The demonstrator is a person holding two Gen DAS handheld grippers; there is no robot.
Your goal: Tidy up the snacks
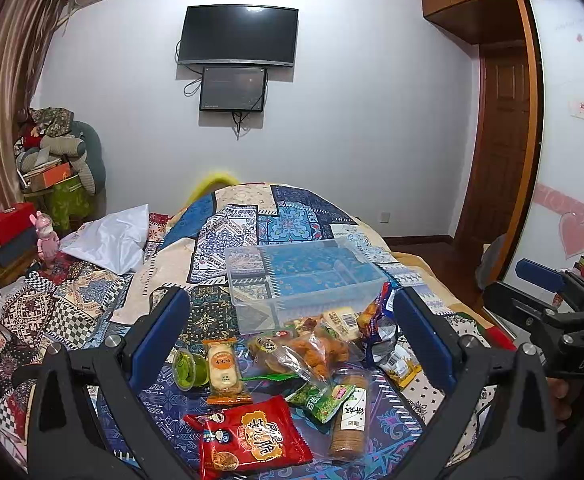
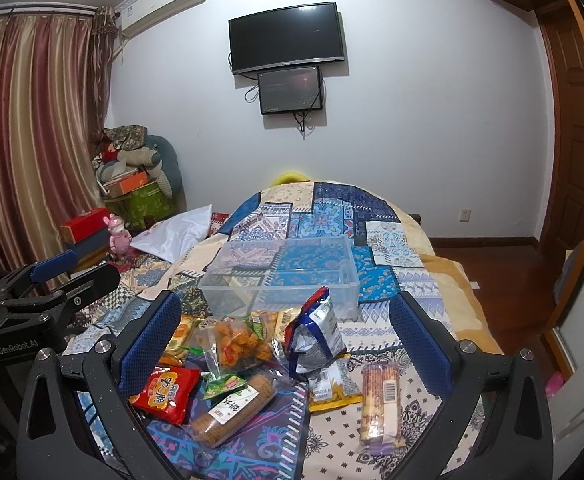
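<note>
"GenRobot.AI" on left hand-held gripper (image 2: 58, 266); "DAS" on right hand-held gripper (image 1: 547, 276).

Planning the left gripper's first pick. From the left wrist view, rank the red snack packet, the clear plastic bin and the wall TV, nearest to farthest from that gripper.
1. Red snack packet: between the left gripper's open fingers, low.
2. Clear plastic bin: beyond the snack pile, on the bed.
3. Wall TV: far wall, high.
</note>
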